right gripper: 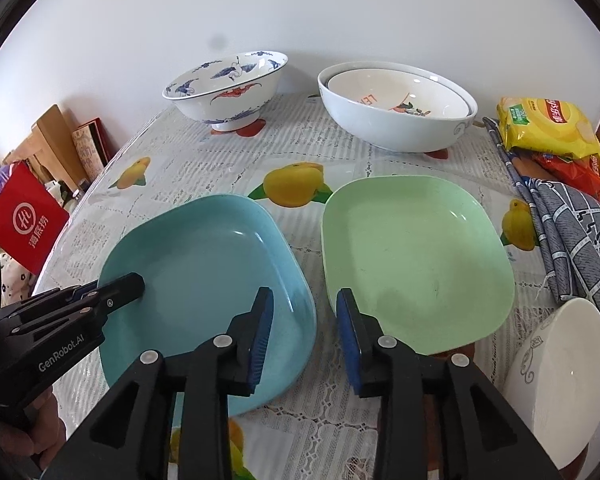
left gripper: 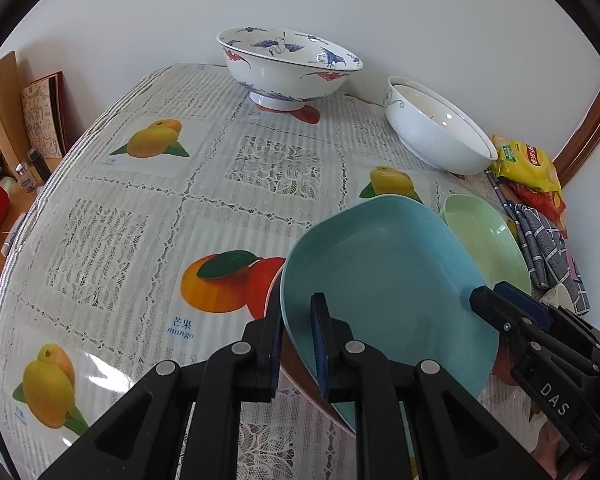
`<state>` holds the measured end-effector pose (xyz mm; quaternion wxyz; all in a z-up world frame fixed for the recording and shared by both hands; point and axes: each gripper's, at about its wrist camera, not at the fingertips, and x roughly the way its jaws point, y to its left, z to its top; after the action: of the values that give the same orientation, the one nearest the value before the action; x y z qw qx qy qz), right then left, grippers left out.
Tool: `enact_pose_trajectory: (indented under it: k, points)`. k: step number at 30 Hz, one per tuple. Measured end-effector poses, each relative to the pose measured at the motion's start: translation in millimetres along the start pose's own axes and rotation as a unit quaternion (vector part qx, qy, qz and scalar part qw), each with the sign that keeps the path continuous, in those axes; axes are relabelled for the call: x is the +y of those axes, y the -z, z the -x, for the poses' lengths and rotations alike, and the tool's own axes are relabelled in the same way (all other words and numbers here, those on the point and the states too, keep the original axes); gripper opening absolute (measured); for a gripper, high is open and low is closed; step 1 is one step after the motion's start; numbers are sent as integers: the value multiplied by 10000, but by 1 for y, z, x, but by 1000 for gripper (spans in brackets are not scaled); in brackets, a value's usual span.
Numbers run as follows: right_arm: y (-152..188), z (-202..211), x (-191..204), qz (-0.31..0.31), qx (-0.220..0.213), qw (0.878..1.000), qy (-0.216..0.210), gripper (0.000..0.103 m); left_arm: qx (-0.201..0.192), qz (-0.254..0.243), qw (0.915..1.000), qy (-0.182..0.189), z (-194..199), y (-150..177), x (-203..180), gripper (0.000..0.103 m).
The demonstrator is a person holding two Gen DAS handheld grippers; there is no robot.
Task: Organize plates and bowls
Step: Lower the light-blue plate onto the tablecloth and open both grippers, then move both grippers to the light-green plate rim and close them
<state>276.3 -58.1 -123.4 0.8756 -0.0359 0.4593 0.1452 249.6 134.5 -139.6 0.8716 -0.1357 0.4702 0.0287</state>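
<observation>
A blue square plate [left gripper: 384,276] [right gripper: 208,280] lies on the table beside a green square plate [left gripper: 486,236] [right gripper: 416,256]. My left gripper [left gripper: 298,344] [right gripper: 134,284] is shut on the blue plate's left rim. My right gripper [right gripper: 304,332] [left gripper: 488,296] is open, hovering over the gap between the two plates, its left finger above the blue plate's right edge. A blue-patterned bowl [left gripper: 288,66] [right gripper: 228,88] stands at the back. A white bowl [left gripper: 436,128] [right gripper: 396,106] with a smaller bowl nested inside stands at the back right.
A small white bowl [right gripper: 560,364] sits at the near right. Snack bags [right gripper: 548,128] and a grey checked cloth [right gripper: 572,232] lie along the right edge. A red bag [right gripper: 28,216] and boards stand off the table's left side. The wall is close behind.
</observation>
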Motion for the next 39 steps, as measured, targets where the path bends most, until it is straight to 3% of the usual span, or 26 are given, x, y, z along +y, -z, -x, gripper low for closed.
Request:
enact_pose_trajectory:
  k: [8,12,14,23,27,39]
  points:
    - [19,21,-3,-166,28,9999,-25,33,138,-15,9999,-30,9,7,-3,21]
    - [27,32,-3,-211,14,9998,-38,33,148,-12,9999,22,18,12,-8,45]
    - [31,38,-3,-232,0,9997,-59,33,67,-78,9998,-158,24,15,-12,51]
    - [43,65,-2,-259,-151,9995,-116,33,-95,-218,9996,-181,49,20,-21,51]
    - [48,79,-11,-403,-263,9988,-78,46,-208,-287,9993,-78,62,20,-31,51]
    - [48,125,-61,-867,-730,9926,437,59,-502,-672,9965,4,84,16,-80,51]
